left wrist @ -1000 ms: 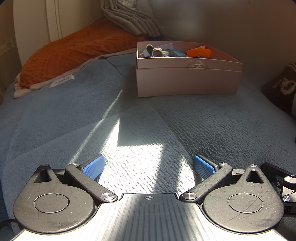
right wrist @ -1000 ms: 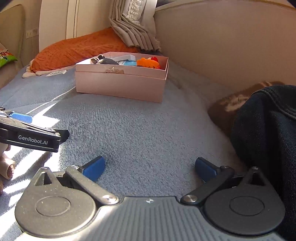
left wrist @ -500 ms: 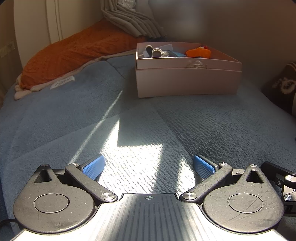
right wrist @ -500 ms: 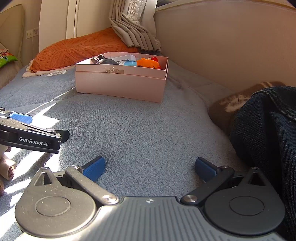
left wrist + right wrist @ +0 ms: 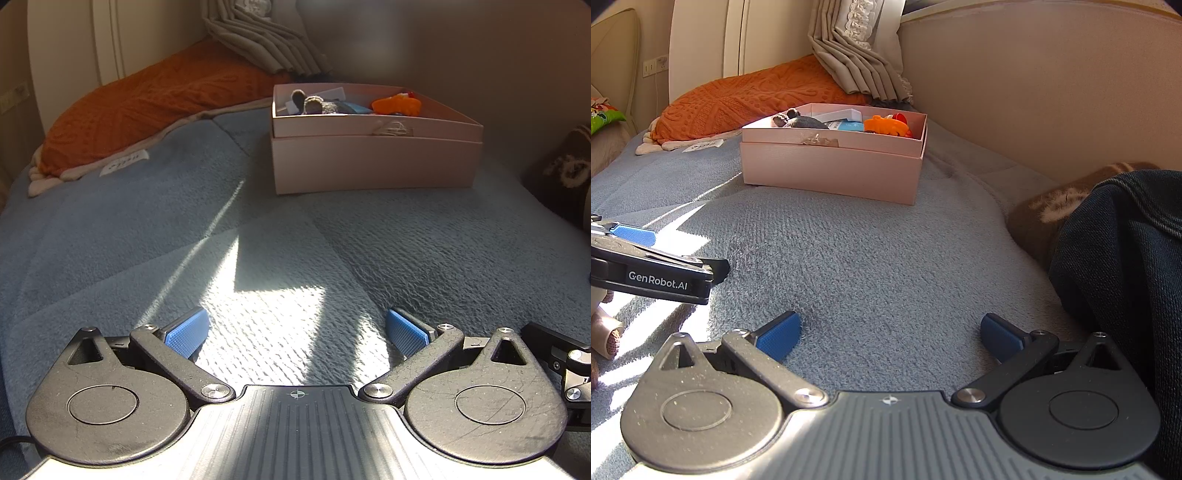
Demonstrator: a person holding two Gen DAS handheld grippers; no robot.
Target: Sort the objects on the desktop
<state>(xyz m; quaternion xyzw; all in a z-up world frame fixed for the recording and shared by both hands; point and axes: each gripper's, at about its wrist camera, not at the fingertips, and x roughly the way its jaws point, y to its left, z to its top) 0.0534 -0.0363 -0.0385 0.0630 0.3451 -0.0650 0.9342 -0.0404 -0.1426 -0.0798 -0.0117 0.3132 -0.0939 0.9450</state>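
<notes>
A pink box (image 5: 376, 166) stands on the blue-grey blanket, far ahead of both grippers; it also shows in the right wrist view (image 5: 831, 170). It holds an orange toy (image 5: 397, 105), a grey plush (image 5: 317, 105) and a blue item (image 5: 849, 126). My left gripper (image 5: 295, 330) is open and empty, low over a sunlit patch. My right gripper (image 5: 888, 334) is open and empty over the blanket. The left gripper's side (image 5: 650, 273) shows at the left of the right wrist view.
An orange cushion (image 5: 147, 107) lies at the back left, with folded curtains (image 5: 857, 62) behind the box. A dark garment (image 5: 1119, 277) and a brown furry item (image 5: 1052, 210) lie at the right. A beige tube-like object (image 5: 607, 332) lies at the left edge.
Both views have shifted very slightly; the grippers stay open and nothing was grasped or released.
</notes>
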